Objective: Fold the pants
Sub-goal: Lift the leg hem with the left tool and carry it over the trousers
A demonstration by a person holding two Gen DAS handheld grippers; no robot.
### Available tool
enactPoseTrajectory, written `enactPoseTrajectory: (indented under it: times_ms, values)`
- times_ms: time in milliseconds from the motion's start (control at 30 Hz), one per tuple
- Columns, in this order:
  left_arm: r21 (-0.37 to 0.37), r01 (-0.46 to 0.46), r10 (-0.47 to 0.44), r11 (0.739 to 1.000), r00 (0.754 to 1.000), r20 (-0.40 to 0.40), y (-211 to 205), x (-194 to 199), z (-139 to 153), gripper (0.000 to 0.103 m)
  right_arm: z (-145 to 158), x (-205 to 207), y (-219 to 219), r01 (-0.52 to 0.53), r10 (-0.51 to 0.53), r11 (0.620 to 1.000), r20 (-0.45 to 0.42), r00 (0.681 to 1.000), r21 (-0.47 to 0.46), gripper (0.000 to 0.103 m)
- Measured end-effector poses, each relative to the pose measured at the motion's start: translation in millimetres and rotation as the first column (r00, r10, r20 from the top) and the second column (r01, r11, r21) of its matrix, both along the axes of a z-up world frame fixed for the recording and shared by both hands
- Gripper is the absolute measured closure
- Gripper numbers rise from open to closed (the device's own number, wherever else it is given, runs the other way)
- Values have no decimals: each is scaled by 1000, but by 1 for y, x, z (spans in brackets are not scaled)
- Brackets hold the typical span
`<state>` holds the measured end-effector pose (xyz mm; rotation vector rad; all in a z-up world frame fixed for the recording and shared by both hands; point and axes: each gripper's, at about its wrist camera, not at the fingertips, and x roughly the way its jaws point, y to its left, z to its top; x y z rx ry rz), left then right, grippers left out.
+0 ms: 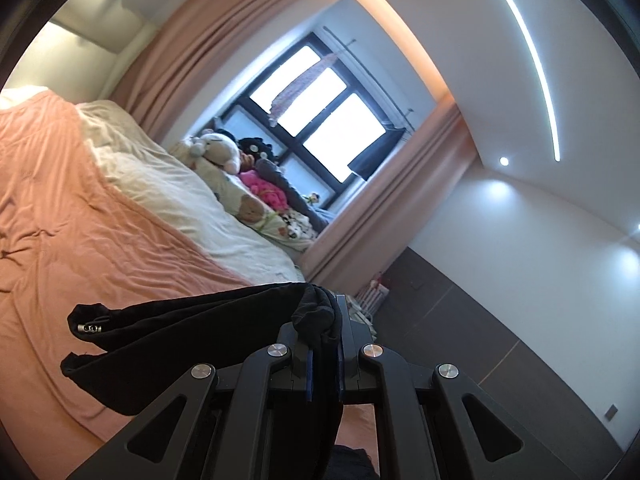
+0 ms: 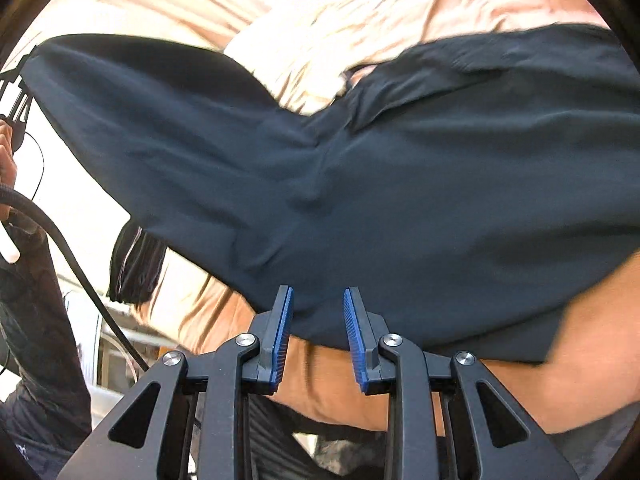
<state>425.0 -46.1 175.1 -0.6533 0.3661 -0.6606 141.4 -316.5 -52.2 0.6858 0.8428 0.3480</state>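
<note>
Two claws in play. Left claw point(image 1: 325, 320) is clamped tight on a bunched edge of the black pants point(image 1: 180, 332), fabric trailing off above the bed point(image 1: 80, 200). Right claw point(image 2: 319, 300) sits partly open, narrow gap, blue pads point(image 2: 280, 340) bare, nothing gripped; pants spread on the bed just beyond its tips, w/ one corner lifted.

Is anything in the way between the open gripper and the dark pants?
Nothing visible is. The right gripper is open and the pants lie spread right in front of its fingertips on the bed. The left gripper already pinches a bunch of them.
</note>
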Motion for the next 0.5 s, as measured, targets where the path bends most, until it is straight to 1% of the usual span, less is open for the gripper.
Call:
enactPoseTrajectory:
  times_ms: [100, 200, 267, 300, 333, 433, 500]
  values:
    - [11, 35, -35, 999, 999, 10, -26, 3, 7, 95, 1, -12, -20, 37, -38, 999, 18, 999, 26, 79]
    - [22, 70, -71, 997, 997, 18, -49, 3, 12, 95, 3, -35, -40, 84, -85, 996, 43, 995, 33, 78]
    - [29, 96, -97, 995, 995, 20, -69, 3, 14, 95, 3, -45, -52, 116, -118, 993, 50, 992, 26, 64]
    - [31, 107, -107, 994, 994, 19, -76, 3, 15, 95, 3, -53, -53, 136, -137, 990, 56, 989, 20, 50]
    - [33, 115, -116, 993, 993, 18, -84, 4, 16, 95, 4, -58, -57, 147, -149, 989, 65, 987, 23, 45]
    - [42, 139, -140, 989, 990, 15, -109, 5, 20, 95, 4, -71, -69, 164, -167, 986, 82, 983, 40, 45]
    - [46, 163, -163, 986, 987, 10, -127, 7, 21, 95, 3, -75, -76, 178, -181, 983, 69, 981, 47, 45]
